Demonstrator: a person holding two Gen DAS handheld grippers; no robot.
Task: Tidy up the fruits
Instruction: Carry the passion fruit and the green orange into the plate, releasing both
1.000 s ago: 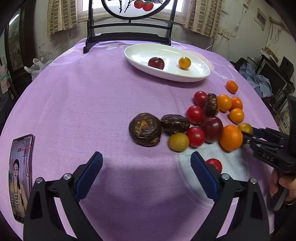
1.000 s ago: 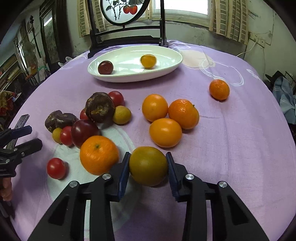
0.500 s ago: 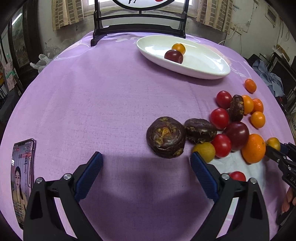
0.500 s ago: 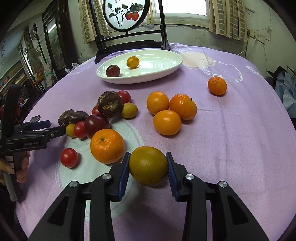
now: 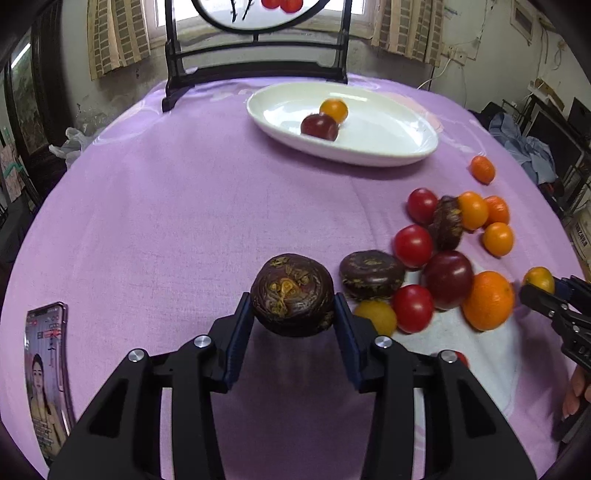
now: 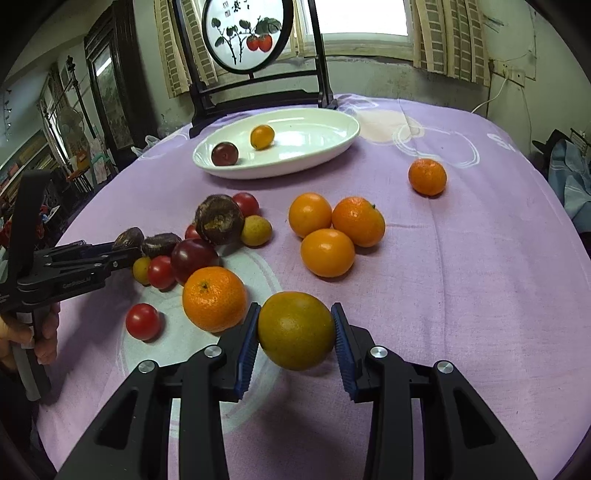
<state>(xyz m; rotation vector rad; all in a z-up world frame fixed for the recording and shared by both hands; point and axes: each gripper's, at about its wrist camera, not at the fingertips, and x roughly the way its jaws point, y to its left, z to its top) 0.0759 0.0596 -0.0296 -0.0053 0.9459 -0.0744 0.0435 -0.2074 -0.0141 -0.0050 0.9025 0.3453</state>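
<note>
Fruits lie loose on the purple cloth [image 5: 184, 206]; two sit in the white dish [image 5: 402, 147]. Left gripper [image 5: 293, 317] jaws closing on dark wrinkled fruit [image 5: 291, 293], pads at its widest sides. Looks light, leathery, prob. brittle w/ hard squeeze. Right gripper [image 6: 295, 338] holds greenish orange [image 6: 295, 334]: firm, smooth, may slip.

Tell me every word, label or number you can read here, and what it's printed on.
"GenRobot.AI", faint, on the side of the left gripper, in the right wrist view.
Characters at the top of the round painted screen: too small to read.
Text on the phone screen: too blurred to read.
Nothing legible on the fruit or the white dish.
</note>
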